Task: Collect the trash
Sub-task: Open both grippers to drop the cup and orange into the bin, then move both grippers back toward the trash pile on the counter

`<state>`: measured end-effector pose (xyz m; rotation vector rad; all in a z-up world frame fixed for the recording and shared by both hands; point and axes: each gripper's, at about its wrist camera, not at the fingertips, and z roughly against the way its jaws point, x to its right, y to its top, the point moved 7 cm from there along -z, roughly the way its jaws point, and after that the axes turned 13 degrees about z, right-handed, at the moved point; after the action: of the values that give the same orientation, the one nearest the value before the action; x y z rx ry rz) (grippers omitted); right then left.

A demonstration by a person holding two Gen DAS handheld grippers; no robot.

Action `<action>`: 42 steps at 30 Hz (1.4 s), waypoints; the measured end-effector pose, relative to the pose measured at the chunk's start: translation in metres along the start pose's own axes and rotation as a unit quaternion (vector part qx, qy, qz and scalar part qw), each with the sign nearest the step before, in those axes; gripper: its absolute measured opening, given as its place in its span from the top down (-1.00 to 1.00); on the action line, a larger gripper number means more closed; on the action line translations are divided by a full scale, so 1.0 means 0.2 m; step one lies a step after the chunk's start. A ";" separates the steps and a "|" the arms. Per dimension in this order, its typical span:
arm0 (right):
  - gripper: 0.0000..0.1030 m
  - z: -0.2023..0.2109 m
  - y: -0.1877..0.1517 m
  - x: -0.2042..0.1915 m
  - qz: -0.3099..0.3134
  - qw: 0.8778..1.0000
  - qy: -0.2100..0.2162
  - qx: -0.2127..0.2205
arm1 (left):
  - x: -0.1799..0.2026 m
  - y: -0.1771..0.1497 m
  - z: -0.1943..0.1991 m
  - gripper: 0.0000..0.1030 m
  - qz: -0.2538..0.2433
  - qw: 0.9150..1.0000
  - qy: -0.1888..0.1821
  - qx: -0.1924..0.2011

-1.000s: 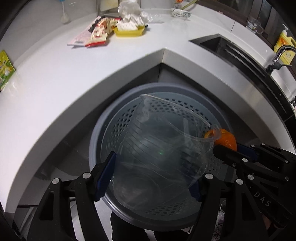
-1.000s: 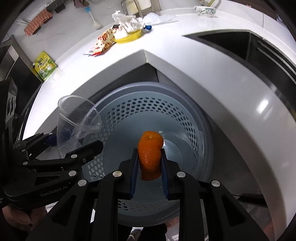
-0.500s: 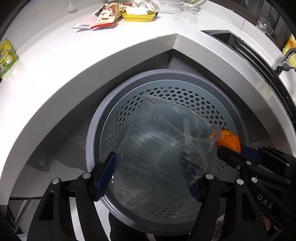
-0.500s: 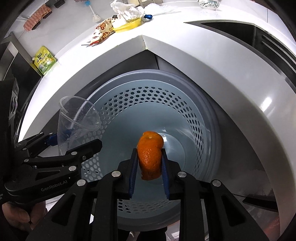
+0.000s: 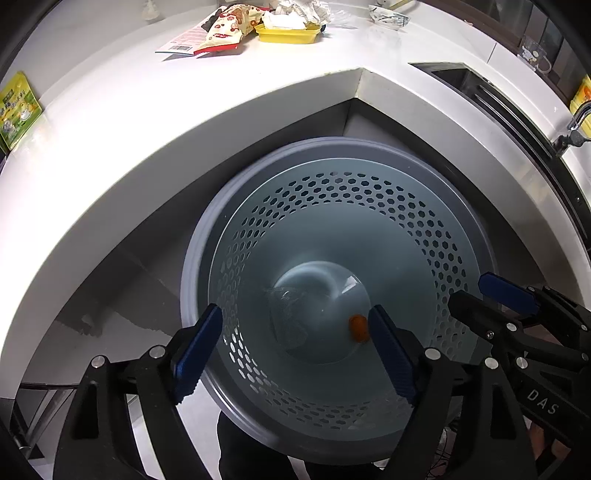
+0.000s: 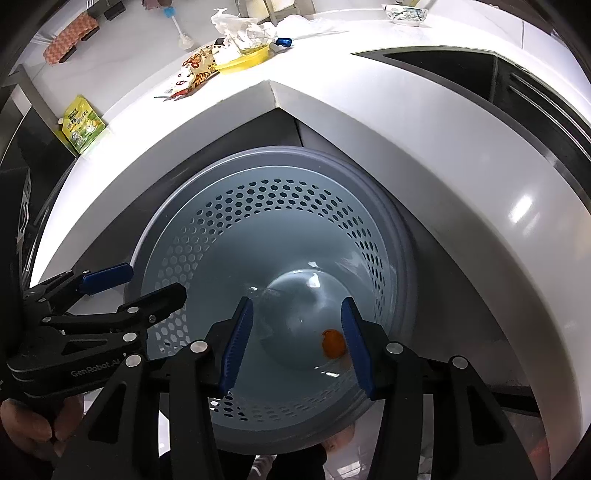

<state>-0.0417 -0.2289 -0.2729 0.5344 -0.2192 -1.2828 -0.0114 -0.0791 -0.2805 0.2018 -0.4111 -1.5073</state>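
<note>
Both grippers are held over the mouth of a perforated grey-blue bin (image 5: 424,236) that stands below the edge of the white tabletop (image 5: 110,155). The jaws of the left gripper (image 5: 295,347) are opening and nothing is held between them; directly beneath and ahead of it, at the bottom of the bin, a clear plastic cup (image 5: 291,314) is seen lying on its side. The jaws of the right gripper (image 6: 295,343) are likewise opening with nothing between the 2 blue pads; an orange peel (image 6: 333,343) is seen far below it on the bin floor, just beside its right finger in that view, and near the cup. Farther ahead of both grippers, on the tabletop, a yellow tray (image 5: 286,34), snack wrappers (image 5: 221,31) and crumpled paper (image 6: 240,29) are left uncollected.
</note>
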 end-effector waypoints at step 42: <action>-0.12 0.35 0.69 -0.03 0.026 0.992 -0.038 0.117 | -0.22 0.71 0.54 -0.86 0.039 0.990 0.003 0.133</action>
<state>0.0421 -0.2159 -0.1440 0.6759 -0.4493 -1.2340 0.0769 -0.0141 -0.1337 0.3956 -0.6085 -1.3726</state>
